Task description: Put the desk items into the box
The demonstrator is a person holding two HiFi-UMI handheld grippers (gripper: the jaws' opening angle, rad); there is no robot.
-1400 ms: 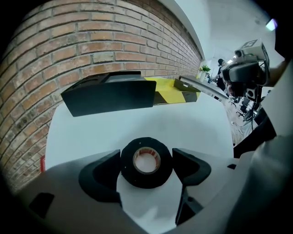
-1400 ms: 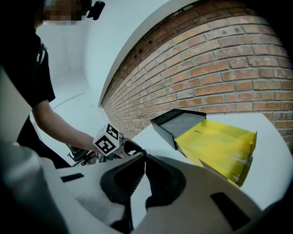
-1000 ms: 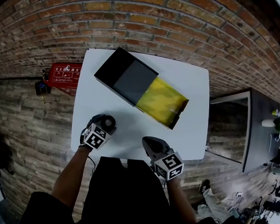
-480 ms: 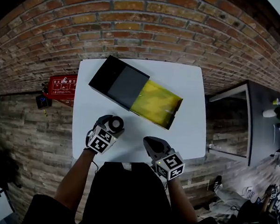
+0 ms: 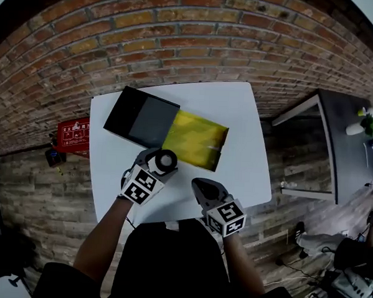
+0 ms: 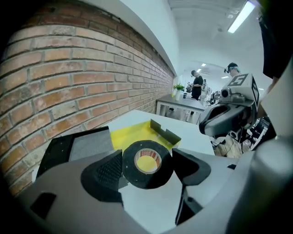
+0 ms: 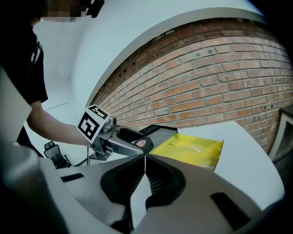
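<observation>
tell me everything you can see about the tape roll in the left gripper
The tape roll is a thick black ring, matte like cloth or electrical tape, wound on a pale core with reddish print inside. The left gripper holds it by its outer rim, one jaw on each side, with the hole facing back along the gripper. The box's yellow tray shows through the hole. In the head view the roll sits over the white table, right at the tray's near edge.

White table (image 5: 240,126) with yellow-lined box (image 5: 169,129)
</observation>
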